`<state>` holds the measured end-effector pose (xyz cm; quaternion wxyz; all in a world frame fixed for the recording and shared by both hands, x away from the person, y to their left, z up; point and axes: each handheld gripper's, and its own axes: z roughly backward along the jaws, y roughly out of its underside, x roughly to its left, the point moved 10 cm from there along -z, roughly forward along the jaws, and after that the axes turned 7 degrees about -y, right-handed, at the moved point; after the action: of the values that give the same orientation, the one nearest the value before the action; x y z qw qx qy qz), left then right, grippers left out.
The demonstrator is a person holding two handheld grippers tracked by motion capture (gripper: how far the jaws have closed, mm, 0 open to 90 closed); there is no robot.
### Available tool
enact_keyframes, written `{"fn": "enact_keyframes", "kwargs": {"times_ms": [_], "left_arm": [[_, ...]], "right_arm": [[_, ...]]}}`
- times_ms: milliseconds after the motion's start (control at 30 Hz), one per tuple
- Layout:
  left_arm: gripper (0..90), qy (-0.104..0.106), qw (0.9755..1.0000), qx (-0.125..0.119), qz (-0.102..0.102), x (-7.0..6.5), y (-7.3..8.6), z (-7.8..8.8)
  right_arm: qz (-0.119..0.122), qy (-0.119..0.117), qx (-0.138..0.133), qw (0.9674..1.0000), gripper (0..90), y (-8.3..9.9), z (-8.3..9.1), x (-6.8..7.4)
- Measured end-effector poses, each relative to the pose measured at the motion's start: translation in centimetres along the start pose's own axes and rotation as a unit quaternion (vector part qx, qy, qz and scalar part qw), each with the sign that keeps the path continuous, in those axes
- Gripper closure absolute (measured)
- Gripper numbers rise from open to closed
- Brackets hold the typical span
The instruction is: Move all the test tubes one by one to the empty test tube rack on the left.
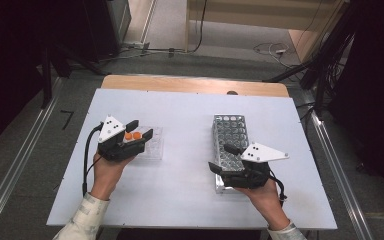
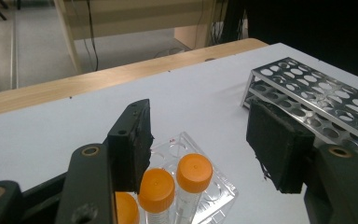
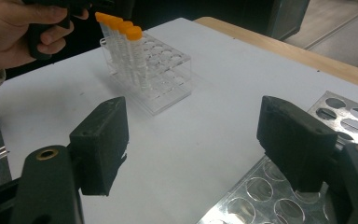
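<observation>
left gripper [image 2: 198,149] released above orange-capped tubes [image 2: 194,173], right gripper [image 3: 193,154] released over metal rack [image 3: 261,196]

Desk [image 1: 190,115]: white top, bare around the middle and along the near edge. Wooden strip [image 1: 190,85]: runs the whole far edge of the desk, pale brown. Small dark mark [image 1: 232,93]: on that strip, right of centre. Floor [image 1: 180,62]: grey carpet on all sides. Metal rails [image 1: 25,150]: on the floor beside the left and right edges. Cables [image 1: 270,50]: loose on the floor beyond the far right corner. Pale wooden furniture [image 1: 260,15]: stands well beyond the far edge.
</observation>
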<state>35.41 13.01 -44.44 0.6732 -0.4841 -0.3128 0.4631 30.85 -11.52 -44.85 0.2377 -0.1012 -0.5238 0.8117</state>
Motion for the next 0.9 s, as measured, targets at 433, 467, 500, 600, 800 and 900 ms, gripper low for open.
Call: {"fn": "enact_keyframes", "kwargs": {"times_ms": [433, 467, 500, 600, 800, 900], "left_arm": [[28.2, 0.005, 1.0000, -0.002, 0.002, -0.9, -0.2, 1.2], [27.8, 0.004, 1.0000, -0.002, 0.003, -0.9, -0.2, 1.2], [27.2, 0.004, 1.0000, -0.003, 0.003, -1.0, -0.2, 1.3], [26.0, 0.002, 1.0000, -0.001, 0.003, -1.0, 0.0, 1.4], [25.6, -0.002, 0.9998, 0.002, 0.018, -0.6, 0.8, 2.3], [25.2, -0.017, 0.9997, -0.004, 0.018, -0.2, 1.3, 3.2]], "right_arm": [[-0.021, 0.030, -0.003, 0.9993, 23.5, 0.7, 1.0, -2.3], [-0.021, 0.032, -0.004, 0.9992, 23.5, 0.8, 1.1, -2.5], [-0.023, 0.035, -0.004, 0.9991, 23.5, 0.9, 1.2, -2.7], [-0.024, 0.044, -0.002, 0.9987, 23.4, 1.1, 1.3, -3.2], [-0.032, 0.066, -0.001, 0.9973, 23.5, 1.8, 2.1, -4.4], [-0.039, 0.080, -0.001, 0.9960, 23.5, 2.4, 2.8, -5.2]]}}
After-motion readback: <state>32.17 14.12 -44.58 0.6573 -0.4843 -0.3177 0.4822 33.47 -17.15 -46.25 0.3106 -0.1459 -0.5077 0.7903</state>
